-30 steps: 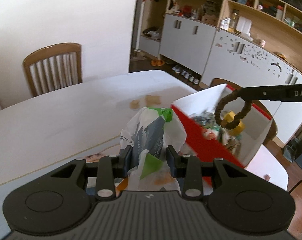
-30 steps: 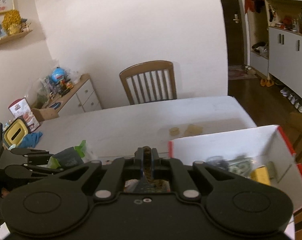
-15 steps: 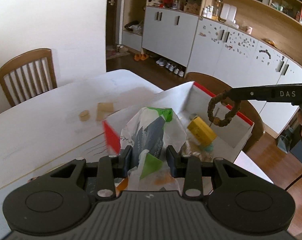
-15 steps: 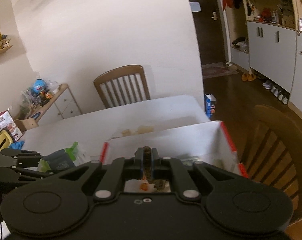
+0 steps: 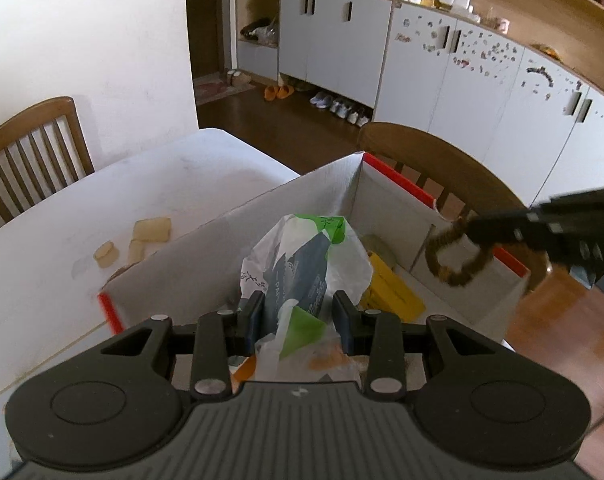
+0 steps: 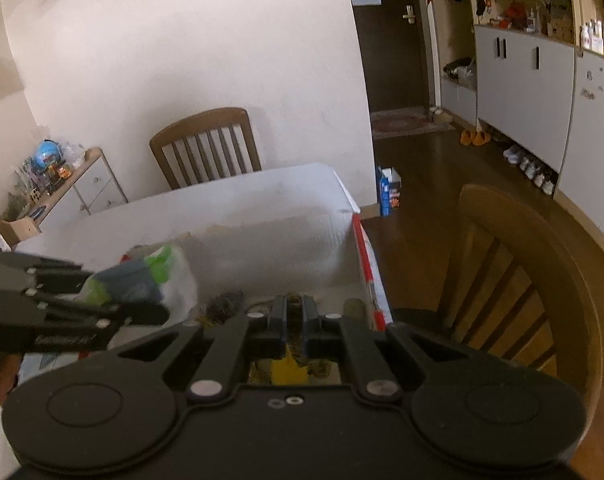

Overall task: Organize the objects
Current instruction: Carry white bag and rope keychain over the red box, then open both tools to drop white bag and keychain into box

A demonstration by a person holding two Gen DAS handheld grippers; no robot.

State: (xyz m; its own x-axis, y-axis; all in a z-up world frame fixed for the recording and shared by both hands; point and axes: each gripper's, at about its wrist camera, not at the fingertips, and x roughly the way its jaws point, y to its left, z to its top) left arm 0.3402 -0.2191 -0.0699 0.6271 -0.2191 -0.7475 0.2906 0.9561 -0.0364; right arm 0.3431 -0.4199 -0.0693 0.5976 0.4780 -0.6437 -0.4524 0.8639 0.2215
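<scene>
The left gripper [image 5: 297, 314] is clamped on a white plastic bag [image 5: 308, 258] with green and grey-blue print, its two pads pressing the bag's lower half from either side. Over the last second the view behind the bag has changed: earlier the bag hung above the bare white table [image 5: 173, 176] with the box off to the right, and now it hangs directly over the open white cardboard box [image 5: 285, 200] with red-edged rims, inside the line of its near wall. The grip itself has not altered.

The right gripper [image 5: 468, 230], seen at the right of the left wrist view, is pinched shut on a loop of brown beads [image 5: 458, 260], which dangles below its fingertips. That loop has also travelled: earlier it hung over the middle of the box, and now it sits lower, over the box's right-hand rim and above a small divided section at the far right. From the right wrist view only a sliver of the beads shows between the closed pads [image 6: 277, 318].

Beneath both loads lies a yellow block [image 5: 386, 288] among other small items too cluttered to name. A few pale beige pieces [image 5: 149, 232] lie on the table left of the box, outside it.

Both items look carried into place for dropping; releasing each is the likely step left, and the beige pieces remain to be gathered.
</scene>
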